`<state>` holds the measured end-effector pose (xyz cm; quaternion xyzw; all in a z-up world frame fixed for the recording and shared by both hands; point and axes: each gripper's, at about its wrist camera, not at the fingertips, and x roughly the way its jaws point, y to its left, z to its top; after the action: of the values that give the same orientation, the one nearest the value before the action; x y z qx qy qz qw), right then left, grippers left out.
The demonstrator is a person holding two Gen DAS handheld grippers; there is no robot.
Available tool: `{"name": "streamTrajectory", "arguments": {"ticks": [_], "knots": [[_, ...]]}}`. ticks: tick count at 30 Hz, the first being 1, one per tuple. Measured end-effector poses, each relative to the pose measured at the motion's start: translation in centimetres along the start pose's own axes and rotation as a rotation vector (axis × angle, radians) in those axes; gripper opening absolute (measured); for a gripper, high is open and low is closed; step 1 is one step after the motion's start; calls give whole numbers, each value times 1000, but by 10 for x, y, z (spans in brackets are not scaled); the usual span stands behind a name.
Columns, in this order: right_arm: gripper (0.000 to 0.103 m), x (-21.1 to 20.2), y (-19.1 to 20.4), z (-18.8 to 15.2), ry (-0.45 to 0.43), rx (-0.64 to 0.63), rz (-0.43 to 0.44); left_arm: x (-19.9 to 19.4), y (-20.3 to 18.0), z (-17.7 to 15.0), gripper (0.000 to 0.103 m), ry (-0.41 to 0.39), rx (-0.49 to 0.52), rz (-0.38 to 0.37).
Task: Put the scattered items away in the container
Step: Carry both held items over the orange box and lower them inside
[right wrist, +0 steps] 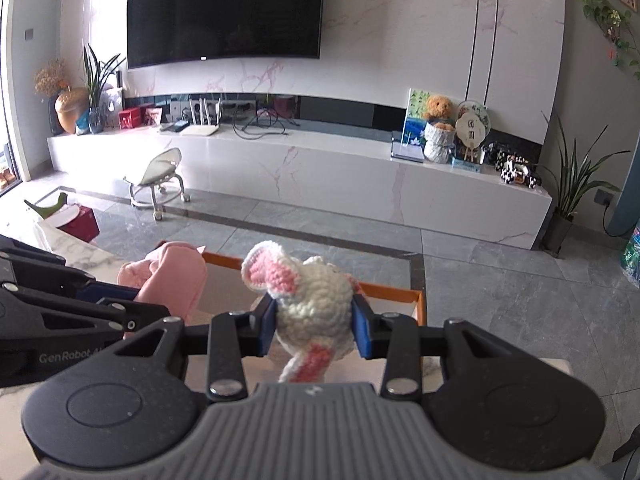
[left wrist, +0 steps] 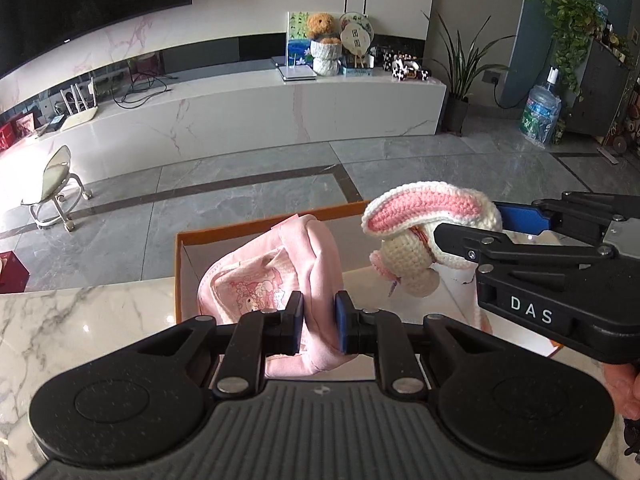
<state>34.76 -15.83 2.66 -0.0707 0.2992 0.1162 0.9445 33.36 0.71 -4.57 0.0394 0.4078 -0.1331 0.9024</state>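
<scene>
Two grippers' fingers clamp one pink cloth [left wrist: 304, 280] and one crocheted rabbit [right wrist: 316, 304] above one orange box [left wrist: 240, 228].

home living room, wall-mounted tv [right wrist: 224, 10], long marble media console [right wrist: 296, 164], teddy bear [right wrist: 438, 108], potted plants [left wrist: 464, 68]

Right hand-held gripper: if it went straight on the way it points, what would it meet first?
Probably the far wall of the orange box, beyond the crocheted bunny that the right hand-held gripper holds. Depth is unclear; it might pass above the rim.
</scene>
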Motion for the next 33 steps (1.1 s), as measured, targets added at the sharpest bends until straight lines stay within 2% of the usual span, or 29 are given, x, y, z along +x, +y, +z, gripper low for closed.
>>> {"name": "streamTrajectory", "arguments": {"ticks": [7,13,19,26,29,31,33], "knots": [[41,58,2,-9,127,-75,-34,41,2,0,19,80,36,17],[41,86,3,-16,200,-81,-16,63,-1,1,19,114,65,39],[41,99,11,-18,221,-66,7,83,3,-1,19,155,58,30],[44,103,11,-15,222,-47,16,87,11,-1,20,174,17,3],[47,104,10,-14,222,-37,20,87,14,-1,25,174,10,2],[49,104,10,-14,220,-26,23,86,15,-1,32,174,11,9],[49,104,9,-13,220,-12,25,85,17,0,43,172,5,15]]}}
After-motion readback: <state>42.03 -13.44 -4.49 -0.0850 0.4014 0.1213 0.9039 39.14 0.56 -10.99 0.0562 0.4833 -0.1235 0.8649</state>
